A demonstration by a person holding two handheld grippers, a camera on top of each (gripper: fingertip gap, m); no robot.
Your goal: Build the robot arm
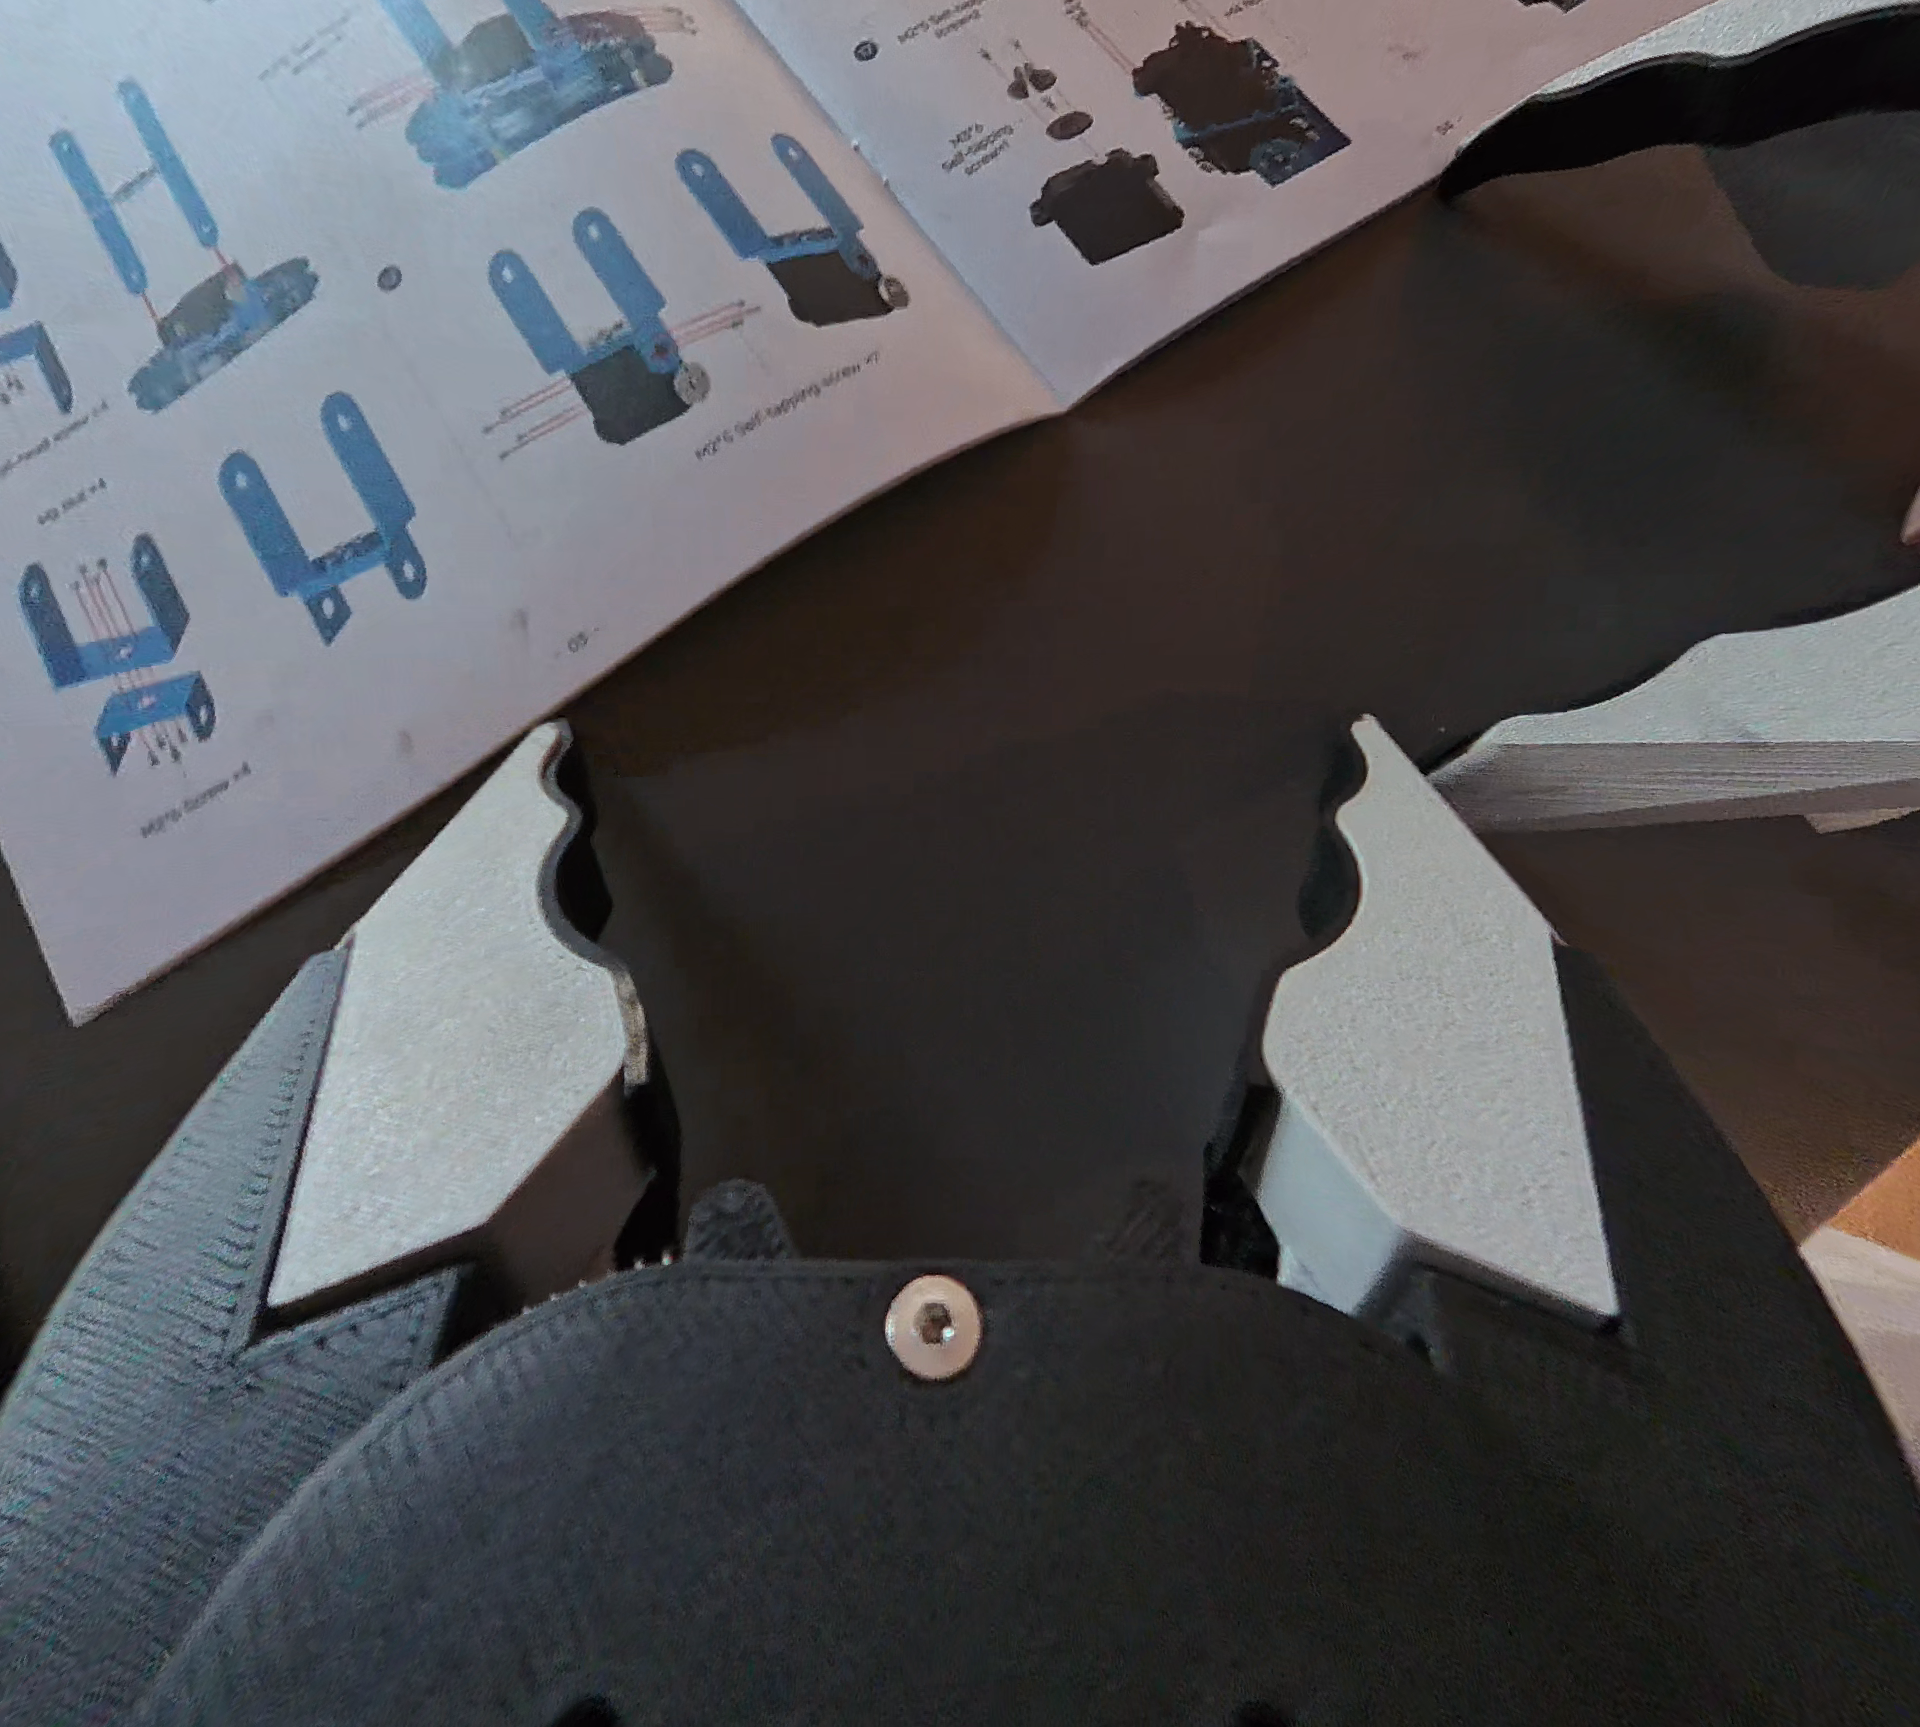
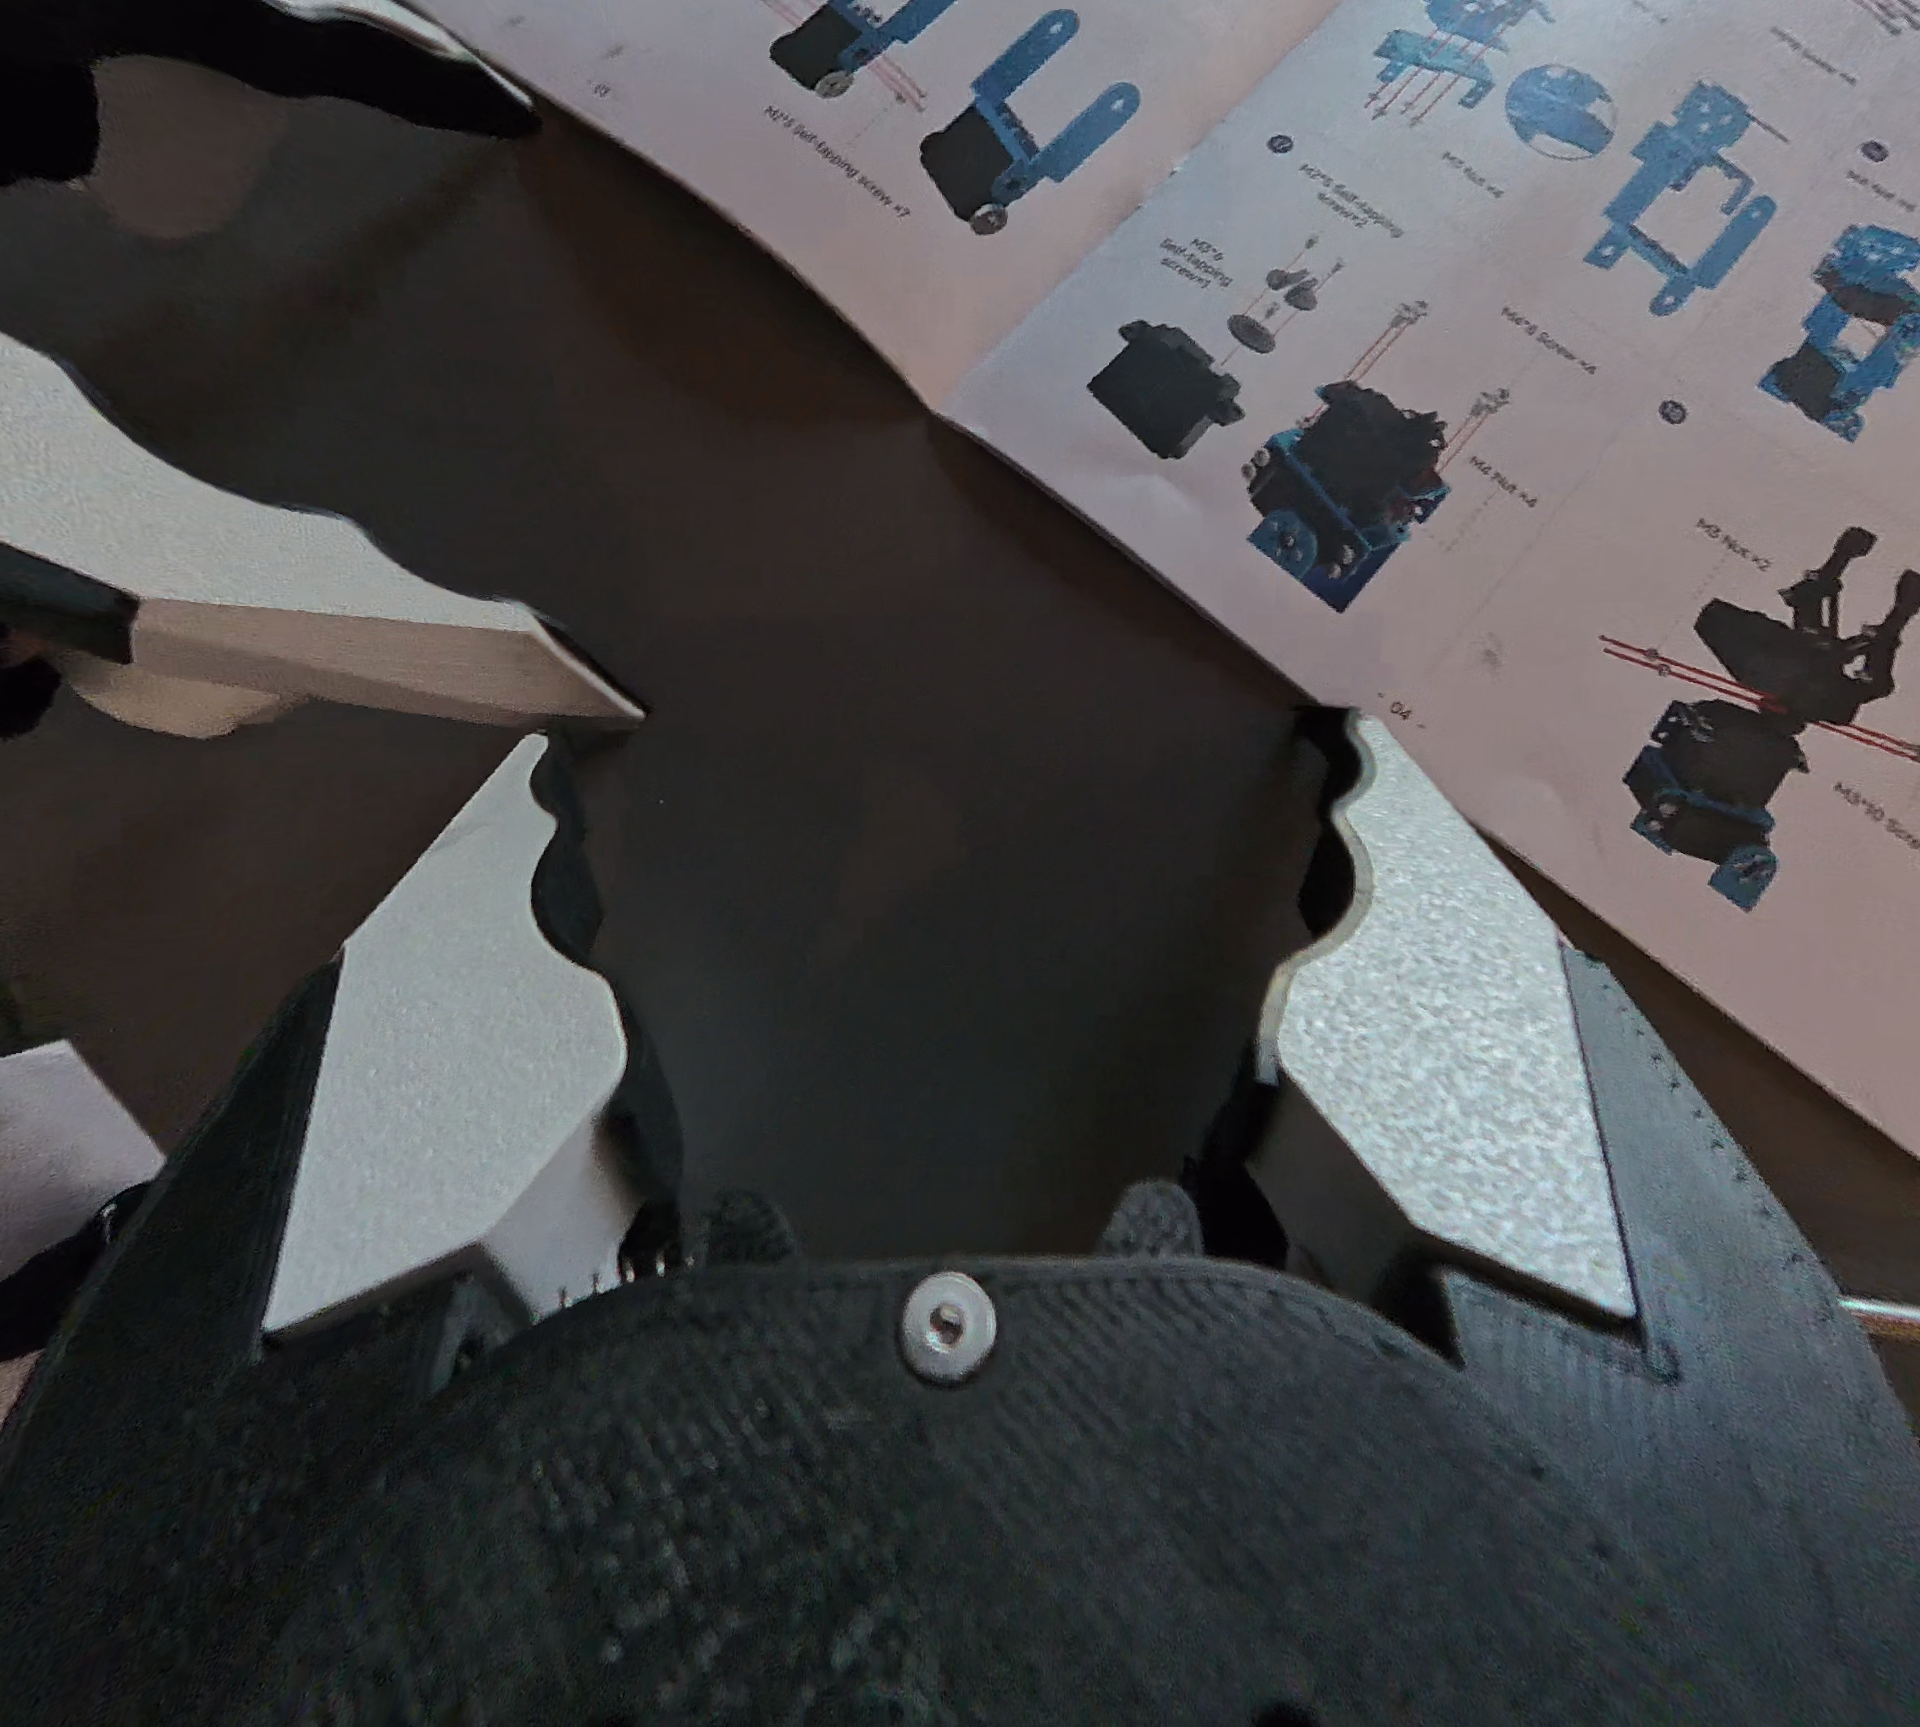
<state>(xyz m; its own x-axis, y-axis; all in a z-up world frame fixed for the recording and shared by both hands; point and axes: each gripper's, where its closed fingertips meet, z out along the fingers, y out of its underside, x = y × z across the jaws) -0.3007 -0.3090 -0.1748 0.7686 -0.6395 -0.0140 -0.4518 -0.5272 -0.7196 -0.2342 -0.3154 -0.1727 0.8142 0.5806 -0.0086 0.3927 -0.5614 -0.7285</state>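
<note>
An open instruction booklet (image 1: 582, 243) with blue and black assembly drawings lies flat on a dark tabletop (image 1: 1195, 555). My left gripper (image 1: 961, 742) is open and empty, hovering over bare table just below the booklet's near edge. My right gripper (image 2: 940, 732) is open and empty too, its right fingertip (image 2: 1351, 742) close to the booklet's (image 2: 1351, 223) lower edge. The right gripper's grey fingers (image 1: 1704, 732) show at the right of the left wrist view. The left gripper's fingers (image 2: 312, 638) show at the left of the right wrist view. The two grippers are close together.
A lighter tan surface (image 1: 1870, 1199) shows at the far right edge of the left wrist view. A pale sheet or object (image 2: 62, 1127) sits at the left edge of the right wrist view. Dark tabletop (image 2: 727, 482) lies between the grippers and the booklet.
</note>
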